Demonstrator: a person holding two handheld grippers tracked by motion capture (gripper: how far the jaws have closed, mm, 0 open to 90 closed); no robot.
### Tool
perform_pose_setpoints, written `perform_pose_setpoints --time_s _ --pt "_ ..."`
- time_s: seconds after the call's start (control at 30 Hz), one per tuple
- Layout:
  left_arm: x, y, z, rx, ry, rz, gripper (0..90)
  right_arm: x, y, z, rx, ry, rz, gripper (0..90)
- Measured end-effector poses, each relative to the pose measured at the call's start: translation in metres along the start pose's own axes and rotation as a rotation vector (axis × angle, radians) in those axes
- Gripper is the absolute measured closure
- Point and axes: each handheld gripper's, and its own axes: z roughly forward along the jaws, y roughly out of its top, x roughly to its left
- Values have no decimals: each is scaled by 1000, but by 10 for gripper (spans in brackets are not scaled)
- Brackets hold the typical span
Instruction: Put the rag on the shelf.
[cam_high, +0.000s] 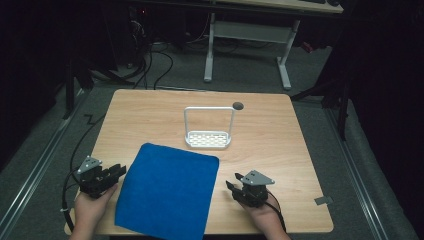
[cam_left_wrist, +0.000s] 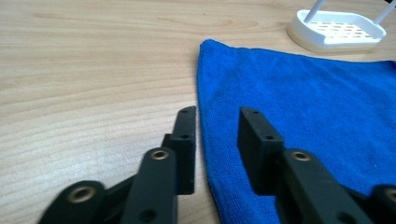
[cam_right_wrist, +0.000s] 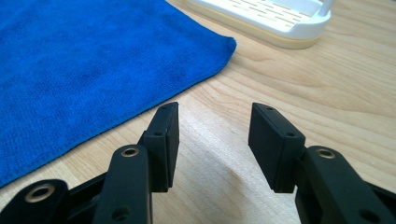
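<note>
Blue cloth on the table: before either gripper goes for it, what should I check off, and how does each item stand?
1. blue cloth lies flat, unfolded: ok.
2. left gripper open, jaws straddling the cloth's left edge: ok.
3. right gripper open over bare table, beside the cloth's right edge: ok.
4. Both jaws free of load: ok.
5. white rack apart from the cloth: ok.
6. Cloth's near edge overhangs the table: cannot tell.

From above, the desk (cam_high: 280, 135) is evenly lit while the far room sinks into near black. That picture is soft and grainy. The close views are brighter; nearest black jaws blur, and soft shadows lie under them.
</note>
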Motion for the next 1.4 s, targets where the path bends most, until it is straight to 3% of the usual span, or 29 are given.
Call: perform_pose_setpoints --time_s 0.27,0.37,0.43,0.57,0.7,0.9,1.0,1.1,1.2,1.4 --pt "-10 -10 -1 65 -59 46 850 12 11 8 -8 58 -29 631" --pt "-19 -16 -2 107 -59 98 865 17 14 12 -4 80 -40 656" --pt "-24 -21 -4 129 -65 114 874 23 18 19 2 127 -41 702" --pt "-28 -26 -5 149 -68 134 875 28 21 26 14 166 -48 740" --pt "-31 -31 -4 169 -64 145 874 36 25 34 35 207 -85 774" --pt "-33 -33 -6 170 -77 147 873 52 27 42 85 270 -158 900" --pt "-35 -34 -6 175 -90 158 873 59 27 45 119 280 -193 900" --pt "-40 -34 -6 182 -110 177 872 60 26 45 126 276 -194 900" --pt "-47 -36 -5 191 -137 193 873 56 24 43 127 269 -179 900" --pt "-67 -32 5 219 -183 263 872 43 16 33 123 230 -139 900"
